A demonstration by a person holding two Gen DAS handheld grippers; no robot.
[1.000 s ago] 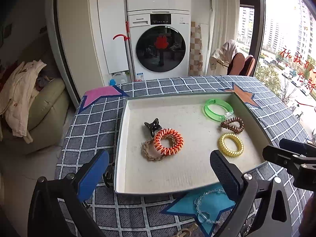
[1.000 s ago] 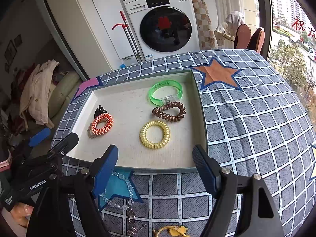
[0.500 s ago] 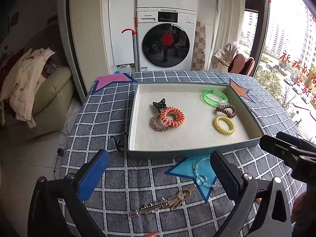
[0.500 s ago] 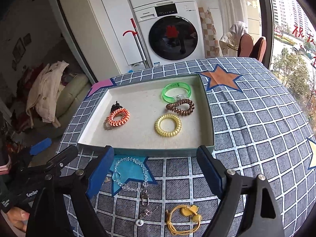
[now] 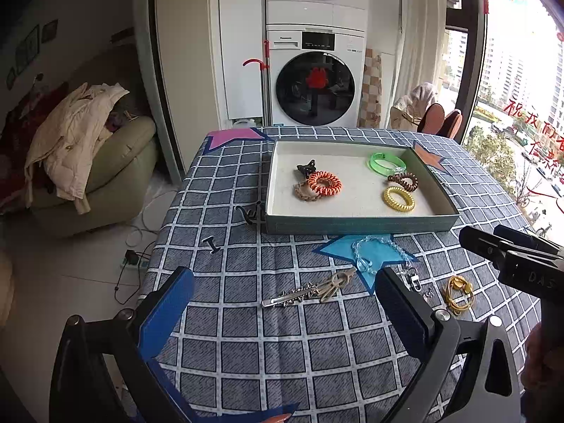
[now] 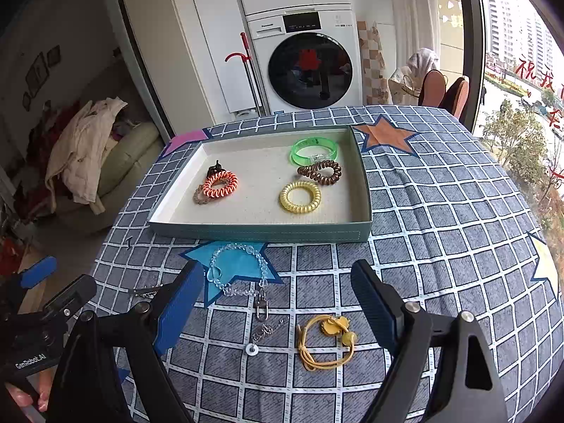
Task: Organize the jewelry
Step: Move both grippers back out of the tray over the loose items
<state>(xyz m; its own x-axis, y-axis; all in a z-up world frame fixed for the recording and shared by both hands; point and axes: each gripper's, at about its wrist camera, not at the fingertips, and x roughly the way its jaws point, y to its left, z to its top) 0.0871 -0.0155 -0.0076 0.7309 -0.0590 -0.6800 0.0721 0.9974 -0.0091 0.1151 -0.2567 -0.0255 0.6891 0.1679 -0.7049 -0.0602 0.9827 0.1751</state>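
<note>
My wide-open, empty right claw [image 6: 278,303] hangs over the yellow cord bracelet [image 6: 326,342], clear bead bracelet [image 6: 236,271] just beyond; teal tray [image 6: 261,234] farther.

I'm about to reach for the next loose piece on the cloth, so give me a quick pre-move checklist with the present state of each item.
1. Right gripper jaws open and empty: ok.
2. Left gripper jaws open and empty: ok.
3. Yellow cord bracelet lies free on the cloth, nothing on top: ok.
4. Clear bead bracelet free of the keychain clasp: cannot tell.
5. Tray has bare floor left for more pieces: ok.
</note>
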